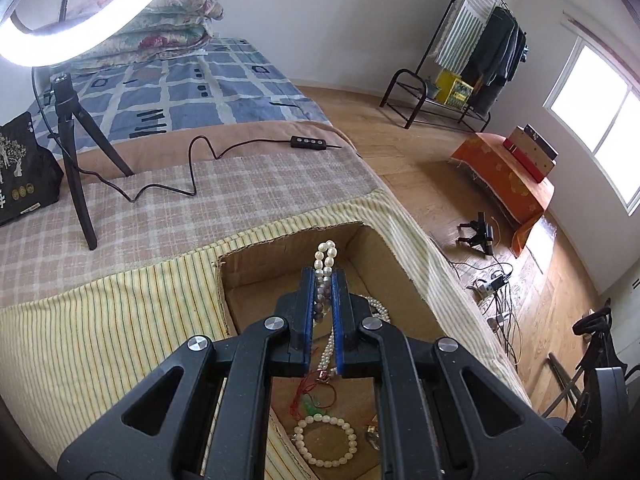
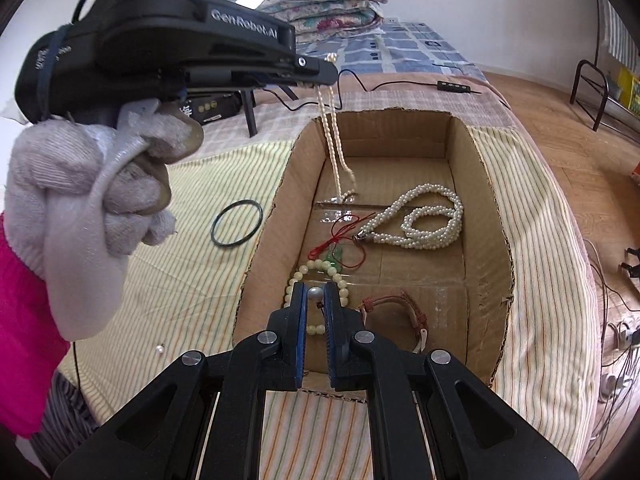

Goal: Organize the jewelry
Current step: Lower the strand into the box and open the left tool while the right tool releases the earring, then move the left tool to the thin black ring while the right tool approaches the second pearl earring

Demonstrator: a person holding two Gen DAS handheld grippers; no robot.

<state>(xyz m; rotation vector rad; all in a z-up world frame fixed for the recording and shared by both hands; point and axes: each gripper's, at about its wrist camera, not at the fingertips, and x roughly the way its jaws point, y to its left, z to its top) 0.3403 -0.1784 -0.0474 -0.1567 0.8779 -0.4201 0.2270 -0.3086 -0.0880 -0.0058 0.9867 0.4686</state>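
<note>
My left gripper (image 1: 324, 276) is shut on a thin pearl necklace (image 1: 325, 256) and holds it above the open cardboard box (image 2: 486, 216); the strand (image 2: 334, 148) hangs down into the box, its end near the floor. My right gripper (image 2: 316, 294) is shut on a small grey pearl piece (image 2: 315, 294) over the box's near end. In the box lie a thick braided pearl necklace (image 2: 424, 220), a cream bead bracelet (image 2: 320, 268), a green pendant on red cord (image 2: 340, 254) and a brown leather strap (image 2: 400, 308).
A black bangle (image 2: 237, 229) and a loose pearl (image 2: 160, 349) lie on the striped yellow cloth (image 2: 188, 280) left of the box. A ring light tripod (image 1: 76, 168), its cable (image 1: 192, 176) and a black bag (image 1: 24, 172) stand on the bed behind.
</note>
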